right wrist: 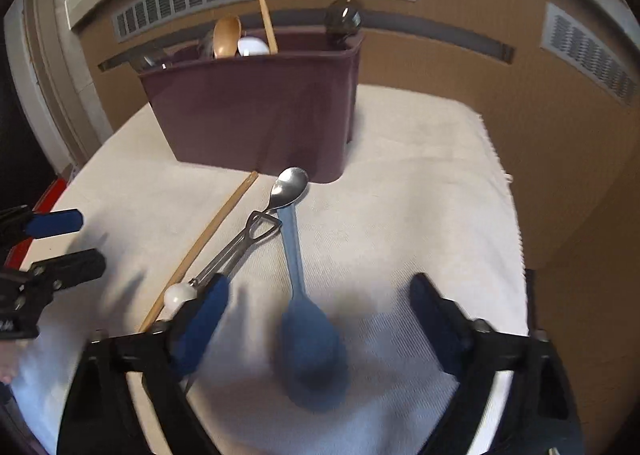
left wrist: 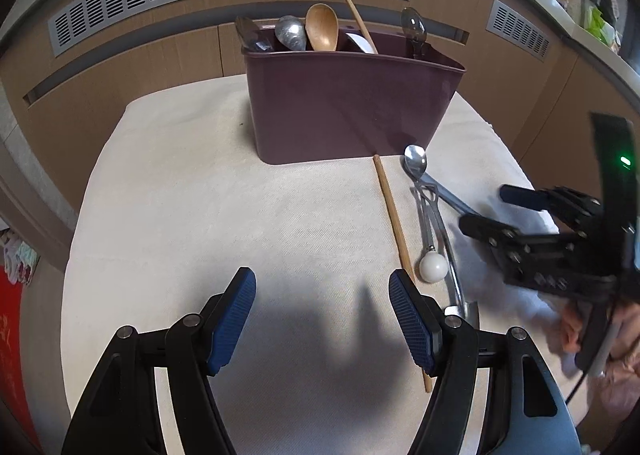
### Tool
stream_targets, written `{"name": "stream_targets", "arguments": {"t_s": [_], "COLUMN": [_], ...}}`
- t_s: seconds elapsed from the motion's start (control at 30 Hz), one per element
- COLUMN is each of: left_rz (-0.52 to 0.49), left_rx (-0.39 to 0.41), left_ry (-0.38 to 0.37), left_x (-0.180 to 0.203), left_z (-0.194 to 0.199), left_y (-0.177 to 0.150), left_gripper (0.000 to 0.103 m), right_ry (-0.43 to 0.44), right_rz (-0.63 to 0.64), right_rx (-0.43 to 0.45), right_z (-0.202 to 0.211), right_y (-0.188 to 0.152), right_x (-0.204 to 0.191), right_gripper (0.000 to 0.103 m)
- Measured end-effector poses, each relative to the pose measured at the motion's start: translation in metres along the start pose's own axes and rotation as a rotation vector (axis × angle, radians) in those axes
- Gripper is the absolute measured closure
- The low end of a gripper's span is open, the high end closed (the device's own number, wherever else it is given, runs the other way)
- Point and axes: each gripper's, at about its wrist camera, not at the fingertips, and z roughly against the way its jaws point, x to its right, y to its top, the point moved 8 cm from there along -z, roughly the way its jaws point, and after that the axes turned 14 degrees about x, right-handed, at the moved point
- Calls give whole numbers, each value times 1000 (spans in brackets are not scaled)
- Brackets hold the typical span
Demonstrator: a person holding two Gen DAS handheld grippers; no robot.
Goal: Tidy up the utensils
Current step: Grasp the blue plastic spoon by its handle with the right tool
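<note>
The left tongs (left wrist: 322,319) hover above the bare middle of a cream cloth-covered table (left wrist: 200,215), spread apart with nothing between the blue pads. The right tongs (right wrist: 316,331) are also spread, hanging low over the loose utensils near the cloth's right edge; nothing is pinched, though a large metal spoon (right wrist: 296,255) lies on the cloth directly between the two fingers, its bowl towards the camera and blurred.

A dark maroon utensil caddy (left wrist: 348,107) stands at the far edge of the cloth. It already holds a wooden spoon (left wrist: 322,27), a metal ladle (left wrist: 291,34), one chopstick (left wrist: 354,3) and a dark spoon (left wrist: 414,24) at its right end. Still loose on the cloth, just in front of the caddy's right corner, are a second chopstick (left wrist: 394,223), a small steel spoon (left wrist: 415,159) and a wire-handled tool with a white ball end (left wrist: 432,267). The small spoon, wire tool and large spoon cross one another in a cluster.

Judged from this layout, the likeliest trouble is the overlap: closing on the large spoon could drag the wire tool or small spoon along, or knock them towards the right edge. The white ball sits just beside the right tongs' left finger (right wrist: 200,319) and might be nudged. Smooth metal may also slip from the pads.
</note>
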Motion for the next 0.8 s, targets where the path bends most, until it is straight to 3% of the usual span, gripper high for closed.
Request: {"name": "stream_targets", "arguments": {"t_s": [0.07,0.13,0.2,0.3,0.6,0.8], "left_rz": [8,19,29,38,-51,-190], "left_rx": [-2,-5,-10,-20,-26,-50], "left_ry": [7,9,1,-28,-101,-164], "left_x": [-5,-9,-9,-3,47,86], "left_z": [1,1,0,-2,-12,-26], "left_y": [-2,-3,-4,-3,8,9], "left_gripper": [33,33,33,33,33,33], "right_ry": [36,22,28,8,159,152], "right_rz": [7,55,87,71,-263,-322], "right_rx": [-56,-51,-52,-50,-93,-100], "right_z": [-13,-13,-9,0,48,62], "right_y": [-3,0,-1,-7,-38,-59], "right_x": [-2,-4,-7,-2,23,29], "right_gripper": [52,61,90,93,96,96]}}
